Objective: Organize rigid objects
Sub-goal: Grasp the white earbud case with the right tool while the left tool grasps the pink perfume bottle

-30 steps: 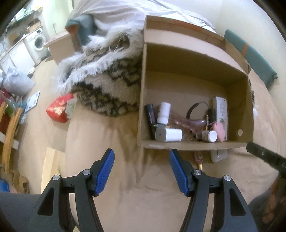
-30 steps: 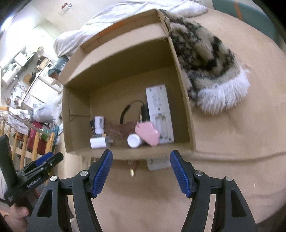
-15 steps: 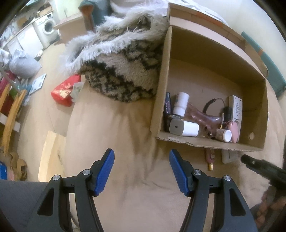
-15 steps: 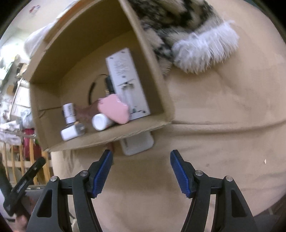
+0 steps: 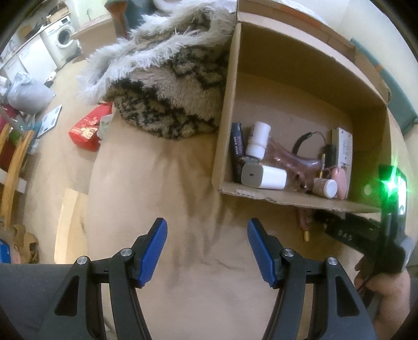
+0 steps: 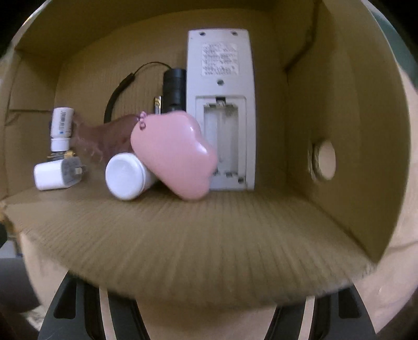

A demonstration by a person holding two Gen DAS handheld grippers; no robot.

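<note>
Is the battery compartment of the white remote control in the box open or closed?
Open. The white remote control lies face down in the cardboard box, its battery cover missing, and the bay looks empty.

From my left wrist view I see a tan, soft fabric surface [image 5: 146,183] filling the middle, rumpled with shallow creases. A shaggy cream-and-black patterned throw with long white fringe [image 5: 167,86] is heaped on it. Beyond, the pale beige floor [image 5: 62,146] holds a red printed packet [image 5: 87,129] and a grey stuffed plastic bag [image 5: 27,94]. A white front-loading washing machine [image 5: 61,41] stands under a counter at the far wall. Light wooden chair rails [image 5: 14,162] show at the left edge. A teal cushion edge [image 5: 402,104] lies right, against a pale wall [image 5: 371,23]. The light is soft and even.
</note>
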